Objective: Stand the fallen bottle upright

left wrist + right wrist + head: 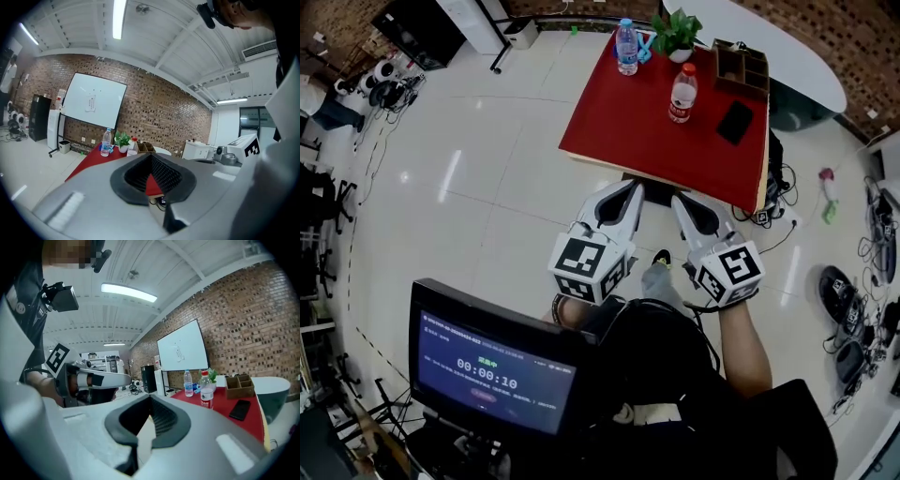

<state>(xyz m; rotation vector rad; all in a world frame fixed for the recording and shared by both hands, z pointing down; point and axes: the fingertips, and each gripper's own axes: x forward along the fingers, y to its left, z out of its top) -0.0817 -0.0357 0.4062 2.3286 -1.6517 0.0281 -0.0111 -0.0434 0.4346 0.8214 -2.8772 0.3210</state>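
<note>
Head view. A square red-topped table (pixel 619 131) carries a clear plastic bottle with a red cap and red label (pixel 682 94) and, at its 11 o'clock, a clear plastic bottle with a blue label (pixel 626 47). Both stand upright and no fallen bottle shows, so the task appears either complete or not under way. A small green potted plant (pixel 677 33), an open wooden compartment box (pixel 741 67) and a flat black phone (pixel 735 122) occupy the table's far and right parts. The left gripper (pixel 635 187) and right gripper (pixel 680 200) are held side by side just off the table's near edge. Each has its jaws closed together on nothing, which suggests a carrying posture rather than a reach. The red-capped bottle lies at 12 o'clock of the right gripper, well apart.
</note>
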